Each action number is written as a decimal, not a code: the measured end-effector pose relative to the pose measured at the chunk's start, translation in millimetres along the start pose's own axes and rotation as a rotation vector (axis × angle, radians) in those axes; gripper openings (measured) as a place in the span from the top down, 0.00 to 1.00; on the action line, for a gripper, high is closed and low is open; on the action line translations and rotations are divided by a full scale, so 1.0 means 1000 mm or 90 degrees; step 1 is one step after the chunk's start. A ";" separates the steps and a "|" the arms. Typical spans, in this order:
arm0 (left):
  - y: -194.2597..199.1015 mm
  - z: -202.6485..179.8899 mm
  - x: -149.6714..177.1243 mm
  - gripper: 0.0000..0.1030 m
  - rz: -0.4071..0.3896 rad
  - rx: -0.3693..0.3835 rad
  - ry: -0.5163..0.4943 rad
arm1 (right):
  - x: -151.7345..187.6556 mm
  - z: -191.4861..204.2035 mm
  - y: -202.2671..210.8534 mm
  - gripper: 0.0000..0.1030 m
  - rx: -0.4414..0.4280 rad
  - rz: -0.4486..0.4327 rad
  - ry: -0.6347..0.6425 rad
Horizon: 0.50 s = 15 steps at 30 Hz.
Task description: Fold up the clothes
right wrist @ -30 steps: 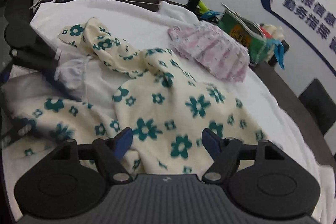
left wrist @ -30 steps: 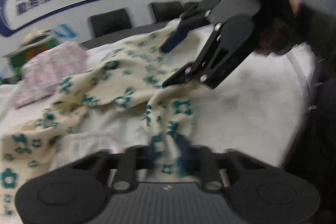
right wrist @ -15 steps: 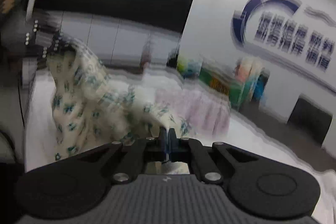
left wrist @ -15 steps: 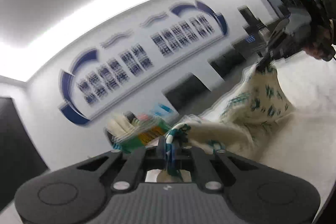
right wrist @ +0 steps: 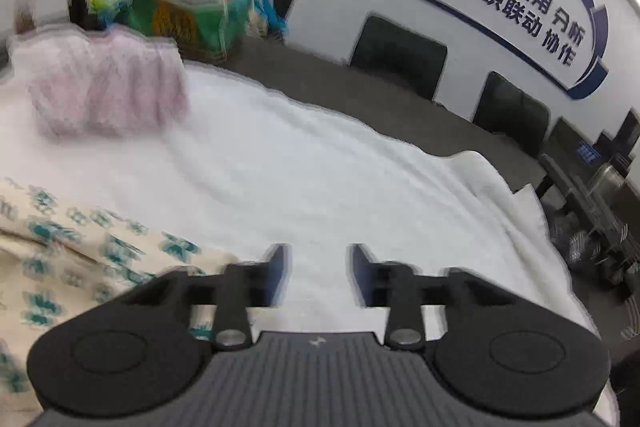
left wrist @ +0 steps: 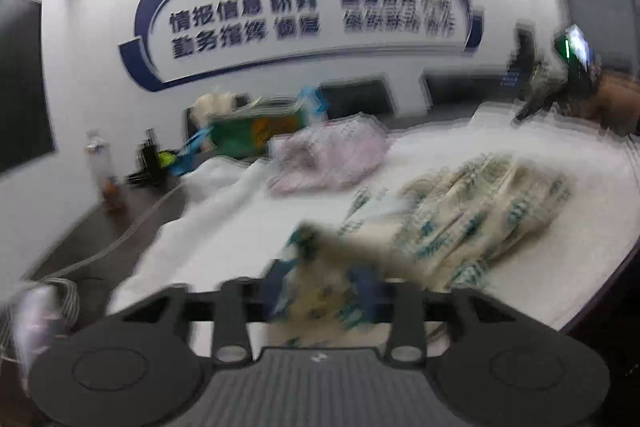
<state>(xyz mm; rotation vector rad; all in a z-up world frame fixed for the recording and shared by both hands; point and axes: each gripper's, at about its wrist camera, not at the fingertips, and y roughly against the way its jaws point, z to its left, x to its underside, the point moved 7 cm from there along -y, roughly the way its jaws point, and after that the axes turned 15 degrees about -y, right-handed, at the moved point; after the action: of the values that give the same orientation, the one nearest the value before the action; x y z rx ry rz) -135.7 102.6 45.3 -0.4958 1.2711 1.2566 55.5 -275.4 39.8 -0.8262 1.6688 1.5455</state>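
The cream garment with teal flowers (left wrist: 472, 211) lies bunched in folds on the white table cover (left wrist: 224, 227). My left gripper (left wrist: 320, 283) hangs over its near end; the jaws are opening and a loose fold of the garment still sits between the fingers. My right gripper (right wrist: 318, 267) is opening too, with nothing between its fingers, only white cover below. The garment (right wrist: 80, 259) lies to its left. In the left wrist view the right gripper (left wrist: 536, 103) shows far off at the upper right, held by a hand (left wrist: 612, 99).
A folded pink garment (left wrist: 332, 155) rests at the back of the cover, with a green bag (left wrist: 256, 131) of items behind it. A bottle (left wrist: 100, 163) and a cable (left wrist: 120, 239) sit on the dark table at left. Black chairs (right wrist: 400, 51) line the wall.
Half a second ago both grippers were shut on the garment and held it up in the air. Now both sets of jaws stand apart and the garment lies on the table.
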 end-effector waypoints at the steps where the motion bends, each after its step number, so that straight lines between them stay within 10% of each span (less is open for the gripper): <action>1: 0.001 -0.007 -0.006 0.30 -0.022 0.028 -0.004 | 0.001 -0.003 0.019 0.46 -0.028 -0.016 -0.008; 7: -0.047 -0.076 -0.013 0.21 -0.026 0.109 -0.211 | 0.055 0.002 0.102 0.40 -0.279 0.043 -0.009; 13: -0.086 -0.102 -0.012 0.25 -0.006 0.093 -0.284 | 0.122 0.012 0.066 0.41 -0.179 0.098 0.019; 15: -0.096 -0.100 -0.012 0.80 0.018 0.101 -0.277 | 0.127 0.012 0.048 0.52 -0.174 0.100 0.021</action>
<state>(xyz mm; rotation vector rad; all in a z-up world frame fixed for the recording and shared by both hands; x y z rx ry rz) -91.2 -18.3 -6.9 -0.0807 0.9971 1.1961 -53.2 -258.4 -40.1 -0.8797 1.5981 1.9088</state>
